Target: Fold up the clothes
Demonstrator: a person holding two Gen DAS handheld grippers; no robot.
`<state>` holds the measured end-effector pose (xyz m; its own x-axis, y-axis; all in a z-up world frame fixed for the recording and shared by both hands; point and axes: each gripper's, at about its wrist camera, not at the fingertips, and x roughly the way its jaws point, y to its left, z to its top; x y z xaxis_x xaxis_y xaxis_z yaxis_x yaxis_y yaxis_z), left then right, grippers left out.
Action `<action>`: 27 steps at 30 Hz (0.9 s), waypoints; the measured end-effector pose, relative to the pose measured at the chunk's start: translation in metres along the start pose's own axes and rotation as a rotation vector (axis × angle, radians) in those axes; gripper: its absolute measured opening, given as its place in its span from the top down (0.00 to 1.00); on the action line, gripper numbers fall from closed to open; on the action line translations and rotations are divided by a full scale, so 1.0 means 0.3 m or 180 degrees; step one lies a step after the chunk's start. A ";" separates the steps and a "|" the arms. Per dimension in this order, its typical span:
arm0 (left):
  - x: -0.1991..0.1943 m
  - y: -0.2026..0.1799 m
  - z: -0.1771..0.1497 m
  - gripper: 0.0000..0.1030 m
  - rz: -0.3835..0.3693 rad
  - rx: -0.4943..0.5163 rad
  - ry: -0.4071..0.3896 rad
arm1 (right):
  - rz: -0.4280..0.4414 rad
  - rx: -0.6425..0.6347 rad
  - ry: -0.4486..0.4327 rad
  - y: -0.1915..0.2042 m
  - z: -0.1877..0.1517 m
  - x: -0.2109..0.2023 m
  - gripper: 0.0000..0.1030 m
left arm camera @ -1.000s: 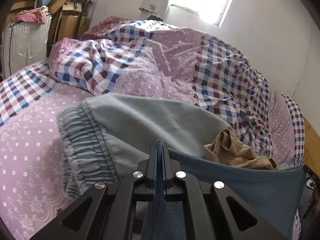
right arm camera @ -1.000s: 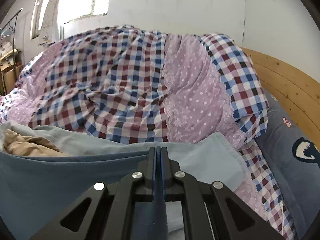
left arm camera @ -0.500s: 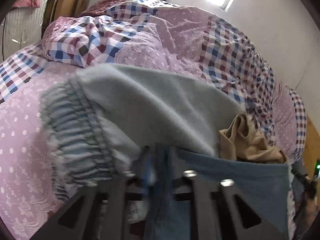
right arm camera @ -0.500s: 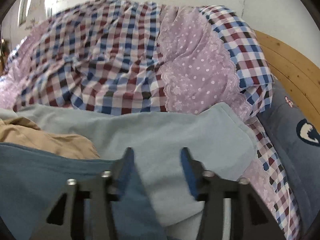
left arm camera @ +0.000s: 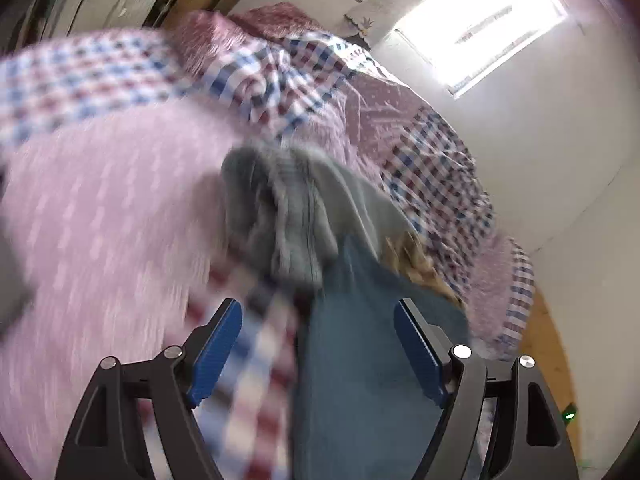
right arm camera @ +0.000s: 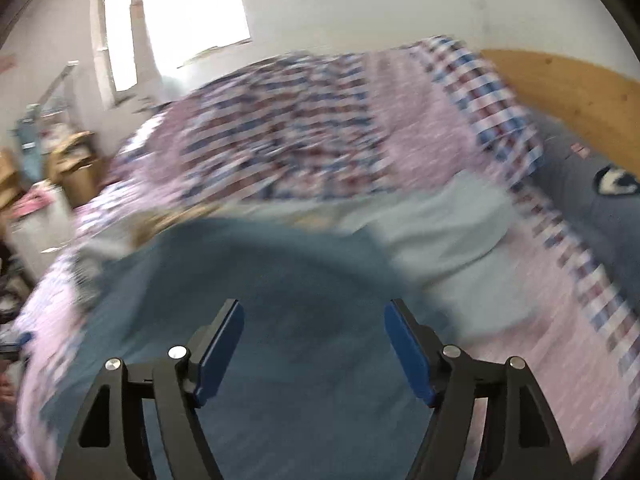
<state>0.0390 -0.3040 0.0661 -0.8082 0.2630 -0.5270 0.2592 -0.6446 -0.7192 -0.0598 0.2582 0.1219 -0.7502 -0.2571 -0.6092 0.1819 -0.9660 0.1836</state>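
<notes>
Across the bed (left arm camera: 100, 208), with its pink dotted sheet and checked quilt (right arm camera: 288, 136), the clothes lay in a loose pile near the middle. On top sat the dark blue garment (right arm camera: 288, 280), spread flat and reaching toward the near edge of the bed; beneath it lay the pale grey-blue garment (left arm camera: 288, 208) with its gathered waistband bunched toward the left side, and a tan piece (left arm camera: 416, 260) poked out between them and the quilt. Both views were smeared by motion. The left gripper (left arm camera: 318, 350) had its jaws opening, blue pads well apart, nothing pinched, the blue cloth's edge lying under the gap. The right gripper (right arm camera: 314, 346) was opening too, released, hovering over the dark blue cloth.
</notes>
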 end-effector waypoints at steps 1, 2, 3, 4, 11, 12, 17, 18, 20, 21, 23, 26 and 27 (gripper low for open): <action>-0.018 0.008 -0.054 0.19 -0.0038 -0.0049 0.0084 | 0.0114 -0.0037 0.0009 0.053 -0.049 -0.027 0.26; -0.034 0.015 -0.107 0.19 -0.0074 -0.0093 0.0172 | 0.0227 -0.0075 0.0019 0.107 -0.099 -0.052 0.26; -0.046 0.021 -0.159 0.19 -0.0101 -0.0134 0.0288 | 0.0340 -0.0113 0.0028 0.161 -0.148 -0.078 0.26; -0.057 0.030 -0.208 0.19 -0.0122 -0.0195 0.0350 | 0.0454 -0.0151 0.0037 0.215 -0.197 -0.104 0.26; -0.041 0.052 -0.416 0.19 -0.0351 -0.0688 0.0739 | 0.0734 -0.0822 0.0012 0.530 -0.425 -0.159 0.24; -0.037 0.052 -0.430 0.19 -0.0413 -0.0762 0.0760 | 0.0753 -0.0897 0.0003 0.556 -0.443 -0.159 0.24; 0.003 0.058 -0.465 0.19 -0.0508 -0.1091 0.0800 | 0.0782 -0.1305 -0.0072 0.657 -0.508 -0.164 0.24; 0.009 0.055 -0.455 0.19 -0.0536 -0.1104 0.0756 | 0.0804 -0.1325 -0.0060 0.665 -0.514 -0.157 0.24; 0.021 0.054 -0.440 0.19 -0.0550 -0.1104 0.0674 | 0.0851 -0.1363 -0.0034 0.680 -0.528 -0.144 0.24; 0.029 0.056 -0.435 0.19 -0.0552 -0.1133 0.0647 | 0.0863 -0.1381 -0.0021 0.686 -0.533 -0.134 0.24; 0.039 0.054 -0.434 0.19 -0.0548 -0.1152 0.0584 | 0.0878 -0.1390 -0.0012 0.694 -0.537 -0.124 0.24; 0.049 0.048 -0.431 0.22 -0.0519 -0.1135 0.0534 | 0.0970 -0.1322 0.0036 0.689 -0.535 -0.110 0.24; 0.048 0.054 -0.430 0.23 -0.0507 -0.1158 0.0524 | 0.0988 -0.1272 0.0071 0.676 -0.535 -0.110 0.24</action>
<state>0.0999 -0.2179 -0.0115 -0.7658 0.4688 -0.4403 0.3314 -0.2991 -0.8948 0.1038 0.0664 0.0553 -0.6092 -0.5300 -0.5899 0.6265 -0.7777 0.0518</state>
